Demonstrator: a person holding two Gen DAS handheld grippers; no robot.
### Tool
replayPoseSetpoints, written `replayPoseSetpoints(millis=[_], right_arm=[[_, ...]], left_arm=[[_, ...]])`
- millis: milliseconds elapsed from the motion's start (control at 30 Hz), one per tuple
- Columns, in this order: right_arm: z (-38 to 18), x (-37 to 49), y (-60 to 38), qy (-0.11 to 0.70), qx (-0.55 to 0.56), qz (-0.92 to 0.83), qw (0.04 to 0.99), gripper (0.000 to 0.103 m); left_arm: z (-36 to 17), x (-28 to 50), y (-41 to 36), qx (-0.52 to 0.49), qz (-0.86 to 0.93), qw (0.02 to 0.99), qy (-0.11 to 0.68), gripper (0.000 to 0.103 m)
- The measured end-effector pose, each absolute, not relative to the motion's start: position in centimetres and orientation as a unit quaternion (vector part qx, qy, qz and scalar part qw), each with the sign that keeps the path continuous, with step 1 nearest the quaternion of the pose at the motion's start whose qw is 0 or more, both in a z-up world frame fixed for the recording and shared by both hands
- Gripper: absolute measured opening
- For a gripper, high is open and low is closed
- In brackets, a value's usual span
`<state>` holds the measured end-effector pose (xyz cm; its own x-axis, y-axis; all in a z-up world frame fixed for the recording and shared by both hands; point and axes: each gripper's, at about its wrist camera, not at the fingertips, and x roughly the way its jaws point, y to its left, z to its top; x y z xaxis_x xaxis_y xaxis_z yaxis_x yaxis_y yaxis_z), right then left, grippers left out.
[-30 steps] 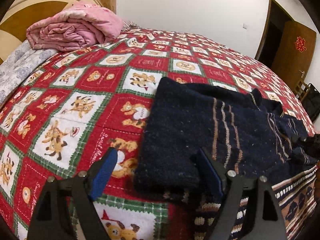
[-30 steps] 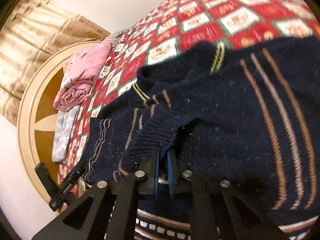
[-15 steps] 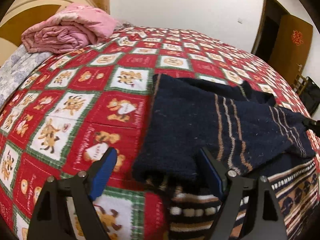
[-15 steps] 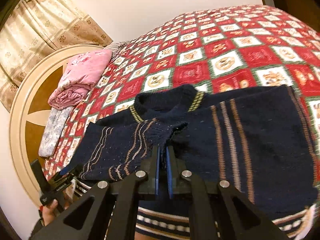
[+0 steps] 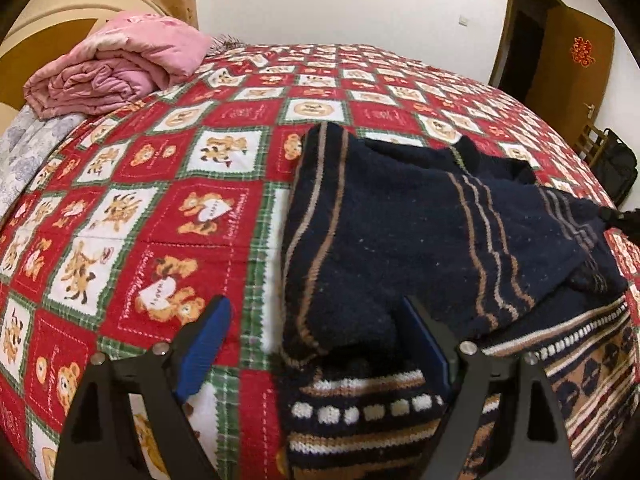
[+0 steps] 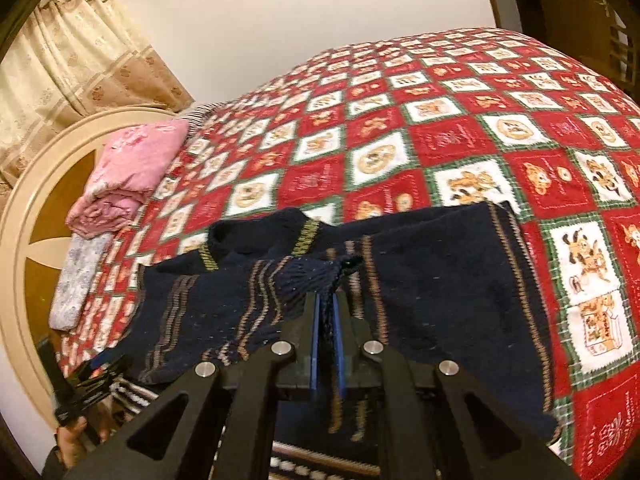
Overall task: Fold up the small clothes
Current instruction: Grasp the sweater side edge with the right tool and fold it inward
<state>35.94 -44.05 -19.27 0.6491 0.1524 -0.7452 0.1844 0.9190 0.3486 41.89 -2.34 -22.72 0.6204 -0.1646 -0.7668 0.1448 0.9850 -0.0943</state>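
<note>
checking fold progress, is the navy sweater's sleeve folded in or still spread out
Folded in: the sleeve lies across the navy sweater body, its cuff pinched in the shut right gripper.

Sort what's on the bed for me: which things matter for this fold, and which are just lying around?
In the job:
navy striped sweater
sleeve cuff pinched in the right gripper
left gripper, open over the sweater's near edge

Just lying about:
folded pink quilt
grey floral pillow
bear-print bedspread
black bag by the door
</note>
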Motion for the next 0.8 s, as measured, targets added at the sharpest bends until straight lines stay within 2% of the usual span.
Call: replayPoseSetpoints(millis=[267, 367, 467, 667, 800], right_arm=[[-23.9, 36.7, -45.8, 0.465, 0.192, -0.016, 0.864, 0.006], [-23.5, 36.0, -45.9, 0.46, 0.2, -0.011, 0.865, 0.008], [-22.4, 35.2, -45.5, 0.448, 0.176, -0.025, 0.876, 0.008], [-23.2, 35.2, -44.7, 0.478, 0.15, -0.023, 0.865, 0.008], [-21.7, 35.0, -43.8, 0.442, 0.163, 0.0, 0.882, 0.008]], left_arm=[[-23.3, 41.0, -3.5, 0.035, -0.093, 0.896, 0.433, 0.088], [-23.2, 41.0, -3.5, 0.038, -0.091, 0.896, 0.432, 0.089], [-23.6, 40.7, -3.4, 0.054, -0.082, 0.898, 0.428, 0.097], [-23.9, 40.6, -3.3, 0.057, -0.078, 0.895, 0.435, 0.097], [-24.1, 40.6, -3.7, 0.069, -0.07, 0.895, 0.435, 0.1]])
